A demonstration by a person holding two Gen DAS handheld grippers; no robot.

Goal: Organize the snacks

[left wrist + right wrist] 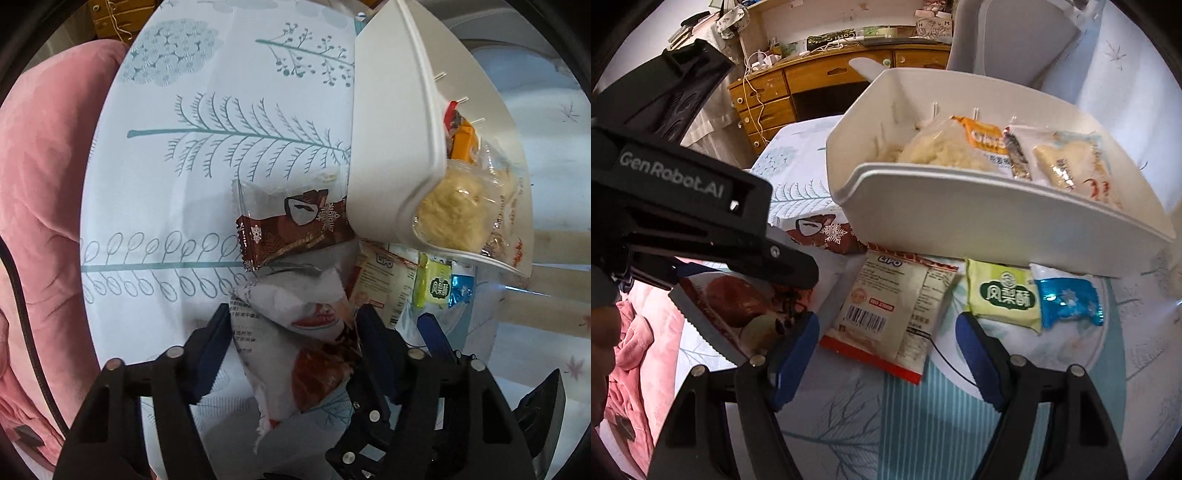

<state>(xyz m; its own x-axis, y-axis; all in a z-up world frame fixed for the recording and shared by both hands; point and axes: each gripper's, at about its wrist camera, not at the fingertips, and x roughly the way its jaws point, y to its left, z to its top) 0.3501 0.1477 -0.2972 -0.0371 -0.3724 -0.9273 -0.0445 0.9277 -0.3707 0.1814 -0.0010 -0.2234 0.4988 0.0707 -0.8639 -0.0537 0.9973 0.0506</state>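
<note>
Right now the white-and-red snack pouch (pixel 295 343) sits pinched between the blue pads of the left hand-held gripper (pixel 291 332), held just above the leaf-print cloth (pixel 192 184) that covers the tabletop — the pouch's crimped end hangs down toward the camera. In the right wrist view the same pouch (pixel 738 310) shows under the black body of the left tool, w/ a red-brown picture on its face.

Just beyond it lies a brown snowflake-print packet (pixel 291 229), touching the corner of the white plastic bin (pixel 391 155). The bin is tilted, w/ several snacks inside: a clear bag of pale crumbly stuff (pixel 945 147), an orange packet (pixel 986 140) and a clear-wrapped pale biscuit (pixel 1071 166).

The right hand-held gripper (pixel 886 354) is spread wide, nothing between its blue pads — it hovers over a LiPO-labelled packet (pixel 894 314) w/ a barcode, flat on the cloth. Next to that, in a row along the bin's near wall: a yellow-green packet (pixel 1004 295), then a blue foil packet (pixel 1067 299), the two touching.

Pink bedding (pixel 48 184) lies left of the cloth. A wooden desk w/ drawers (pixel 812 85) stands in the bkgd.
</note>
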